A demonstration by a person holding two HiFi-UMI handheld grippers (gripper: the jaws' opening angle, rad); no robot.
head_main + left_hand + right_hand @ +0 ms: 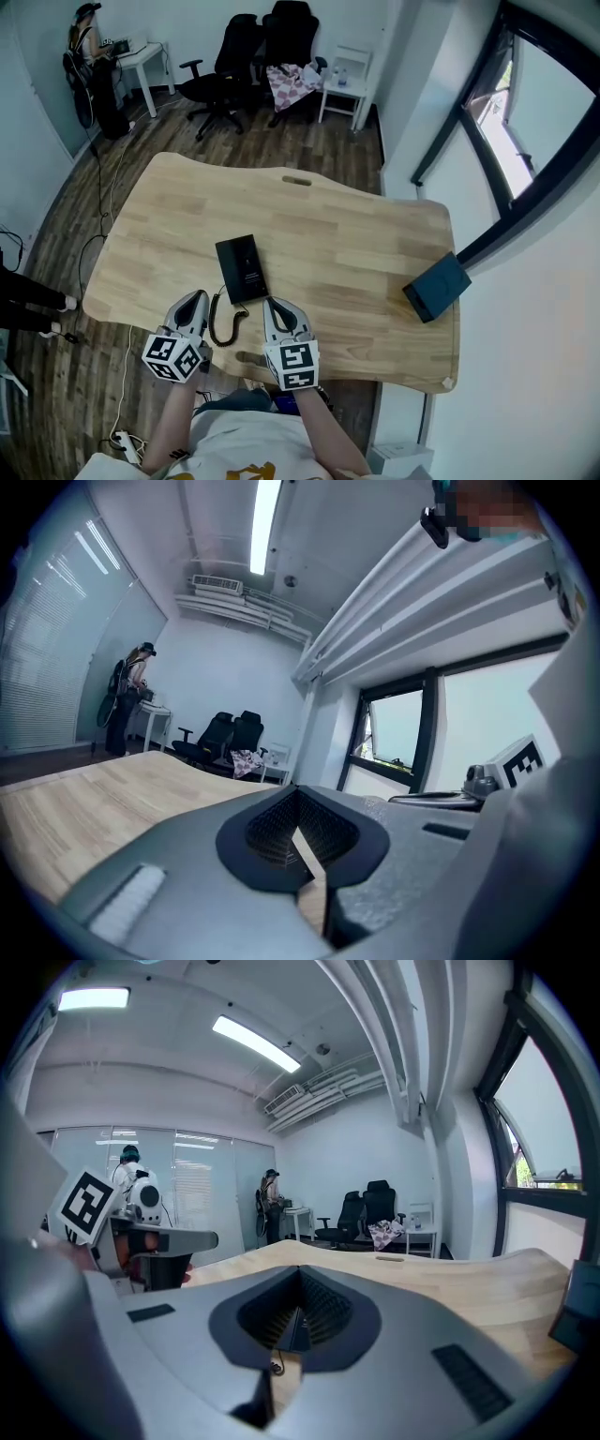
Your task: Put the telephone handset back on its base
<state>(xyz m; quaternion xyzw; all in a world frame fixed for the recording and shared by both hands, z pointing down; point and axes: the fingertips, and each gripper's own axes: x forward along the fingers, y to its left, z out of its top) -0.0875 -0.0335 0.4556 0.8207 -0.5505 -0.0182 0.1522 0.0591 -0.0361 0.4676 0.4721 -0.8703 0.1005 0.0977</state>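
Wooden table (347,239) — telephone (242,269) (seemingly complete), dark box (437,287) at edge.

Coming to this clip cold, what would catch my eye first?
The left gripper and right gripper, both shut and empty, hang side by side at the near edge of a pale wooden table. Just beyond them lies a black telephone, its coiled cord trailing back between the two. A dark box sits at the table's right edge.
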